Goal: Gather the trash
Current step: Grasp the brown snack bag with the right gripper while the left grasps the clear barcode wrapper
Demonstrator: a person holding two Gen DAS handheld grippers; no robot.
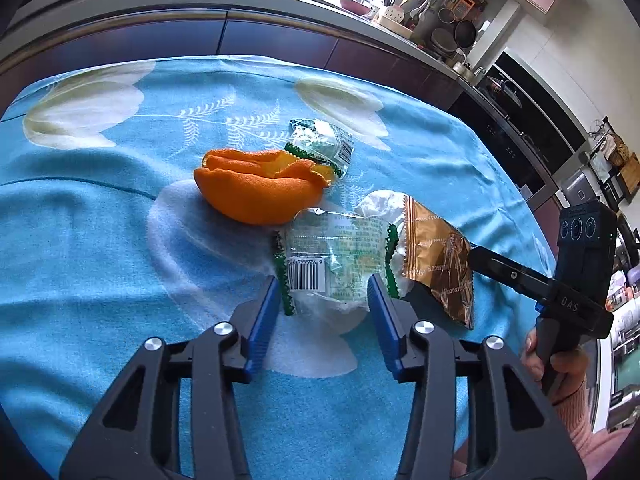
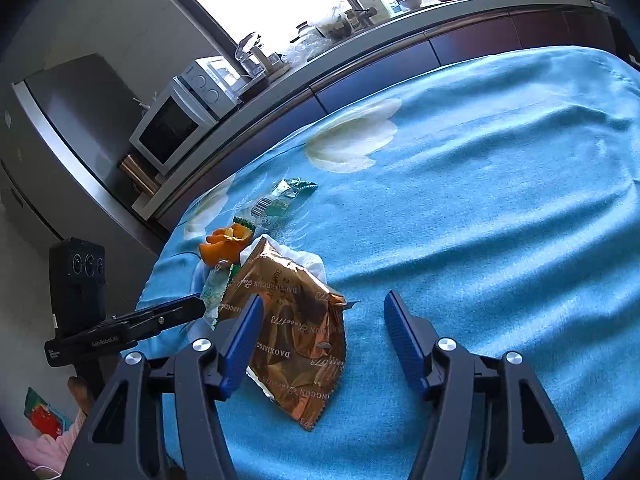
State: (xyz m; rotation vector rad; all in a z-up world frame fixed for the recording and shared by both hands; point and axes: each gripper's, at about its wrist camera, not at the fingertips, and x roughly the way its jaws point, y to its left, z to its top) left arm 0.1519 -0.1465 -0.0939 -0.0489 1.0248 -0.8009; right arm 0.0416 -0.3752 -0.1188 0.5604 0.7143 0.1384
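Note:
Trash lies in a cluster on the blue flowered tablecloth (image 1: 100,240). An orange peel (image 1: 256,192) sits beside a small crumpled clear wrapper (image 1: 324,146). A clear green-edged wrapper with a barcode (image 1: 336,260) lies on a white tissue (image 1: 380,204). A gold foil wrapper (image 1: 444,264) lies to its right. My left gripper (image 1: 323,290) is open, its blue pads either side of the near edge of the barcode wrapper. My right gripper (image 2: 322,320) is open over the gold foil wrapper (image 2: 296,332), which lies by its left pad. The orange peel (image 2: 224,246) is beyond it.
A dark kitchen counter (image 1: 280,36) with dishes and utensils runs behind the table. A microwave (image 2: 180,120) and a fridge (image 2: 68,128) stand at the left in the right wrist view. The cloth (image 2: 500,200) stretches bare to the right of the trash.

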